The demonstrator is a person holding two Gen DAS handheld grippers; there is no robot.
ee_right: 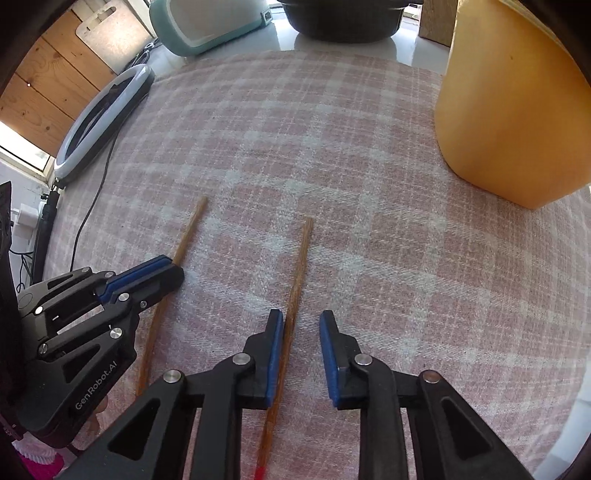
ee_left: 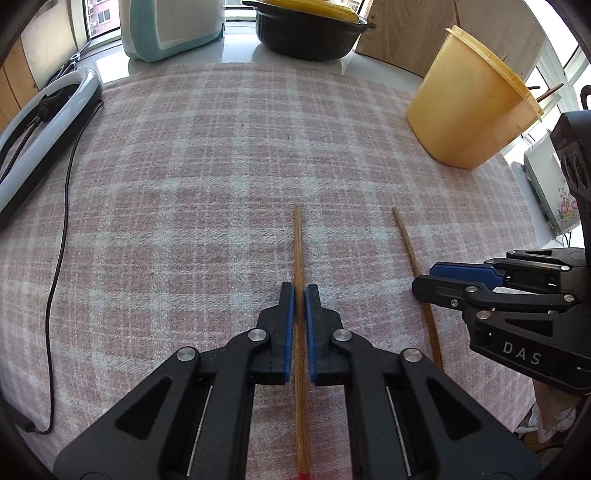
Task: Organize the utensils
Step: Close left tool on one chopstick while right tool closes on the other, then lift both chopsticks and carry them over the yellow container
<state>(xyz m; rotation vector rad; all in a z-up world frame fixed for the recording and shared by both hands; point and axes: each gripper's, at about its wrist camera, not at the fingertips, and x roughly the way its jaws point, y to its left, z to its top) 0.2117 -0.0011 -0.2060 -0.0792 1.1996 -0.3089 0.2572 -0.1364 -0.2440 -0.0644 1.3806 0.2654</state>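
Note:
Two wooden chopsticks lie on the pink checked cloth (ee_left: 184,166). My left gripper (ee_left: 299,290) is shut on the left chopstick (ee_left: 298,240), which runs between its blue pads. In the right wrist view this gripper (ee_right: 173,267) covers the same chopstick (ee_right: 192,227). My right gripper (ee_right: 301,321) is open around the right chopstick (ee_right: 299,266), which lies against its left pad. That gripper (ee_left: 424,278) and that chopstick (ee_left: 406,236) also show in the left wrist view. A yellow plastic container (ee_left: 469,107) holding several chopsticks stands at the far right; it also shows in the right wrist view (ee_right: 513,110).
A ring light (ee_left: 48,122) with a black cable (ee_left: 59,258) lies at the left edge. A teal appliance (ee_left: 170,26) and a black pot (ee_left: 310,33) stand at the back. The cloth's right edge drops off beside the container.

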